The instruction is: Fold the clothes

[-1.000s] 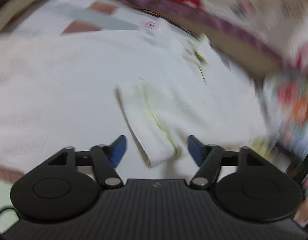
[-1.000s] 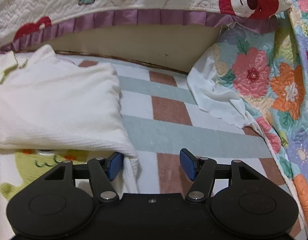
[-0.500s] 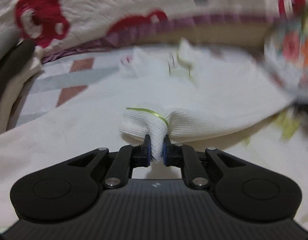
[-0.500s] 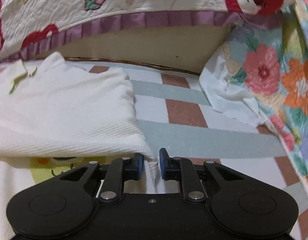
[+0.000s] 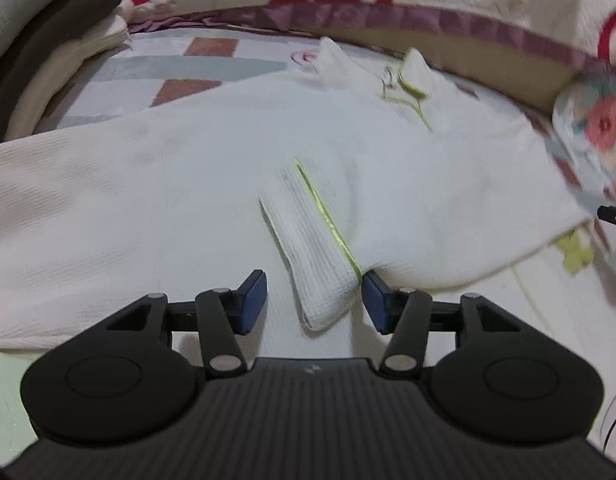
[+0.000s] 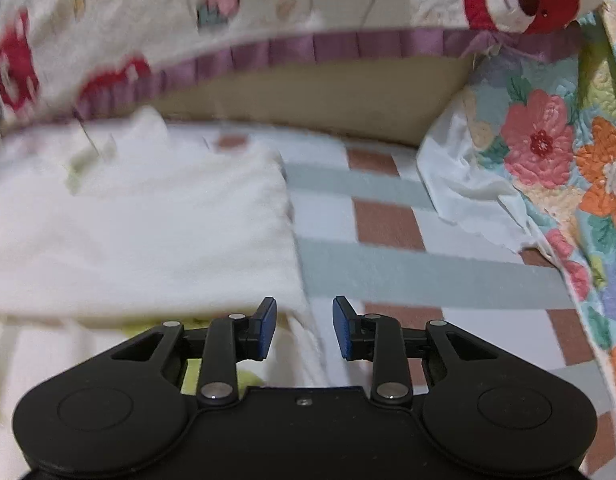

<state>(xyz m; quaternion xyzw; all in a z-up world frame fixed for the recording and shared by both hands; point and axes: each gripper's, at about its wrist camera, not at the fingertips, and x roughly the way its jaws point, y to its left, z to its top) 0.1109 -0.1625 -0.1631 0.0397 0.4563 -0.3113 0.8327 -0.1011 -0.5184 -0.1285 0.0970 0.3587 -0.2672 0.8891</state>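
Observation:
A white knitted shirt (image 5: 188, 184) with thin green trim lies spread on the checked bed sheet (image 5: 196, 68). Its sleeve cuff (image 5: 319, 268) is folded over the body and lies between the fingers of my left gripper (image 5: 313, 302), which is open and not holding it. In the right wrist view the shirt's folded right edge (image 6: 156, 240) lies to the left. My right gripper (image 6: 304, 328) is open over the shirt's lower corner, with a fold of cloth running between its fingers.
A quilted cover with red bears and a purple frill (image 6: 308, 52) hangs along the back. A floral quilt (image 6: 567, 168) with white lining is piled on the right. Grey and dark cushions (image 5: 36, 40) sit at the far left.
Both grippers were shut on cloth half a second ago, the left on the sleeve cuff and the right on the shirt's edge. Both have opened and the cloth lies flat.

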